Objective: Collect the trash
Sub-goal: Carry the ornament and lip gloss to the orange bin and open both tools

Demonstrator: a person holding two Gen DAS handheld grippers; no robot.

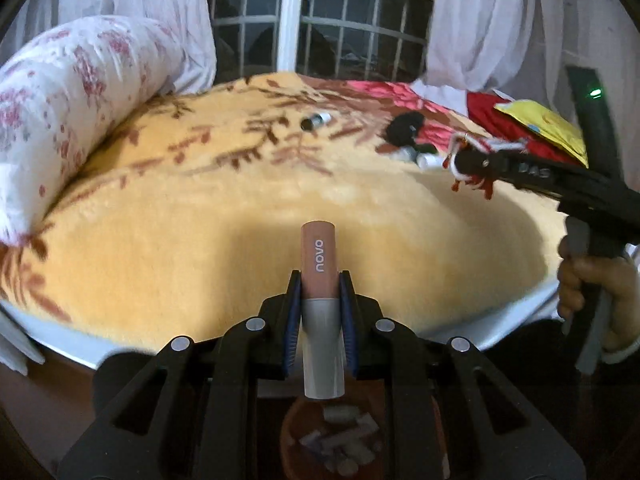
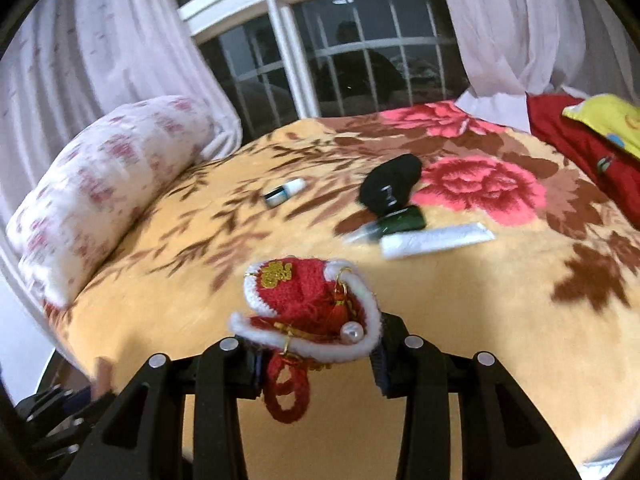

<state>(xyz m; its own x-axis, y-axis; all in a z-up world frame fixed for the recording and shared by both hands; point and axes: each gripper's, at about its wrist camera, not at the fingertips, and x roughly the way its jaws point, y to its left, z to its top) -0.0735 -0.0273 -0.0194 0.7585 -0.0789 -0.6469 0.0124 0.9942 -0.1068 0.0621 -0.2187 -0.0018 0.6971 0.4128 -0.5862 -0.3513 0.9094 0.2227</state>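
Gripping a pink-and-silver cylindrical tube marked "novo" (image 1: 322, 304) between its blue pads, the left tongs (image 1: 320, 300) hold it upright above a round brown bin of scraps (image 1: 340, 440), off the bed's near edge. The right tongs (image 2: 316, 344) clamp a red crocheted pouch with white trim and gold charms (image 2: 308, 308). The yellow floral bed blanket (image 2: 460, 340) lies open nearby; a white tube (image 2: 436, 240) and a black cloth (image 2: 390, 190) lie farther back.
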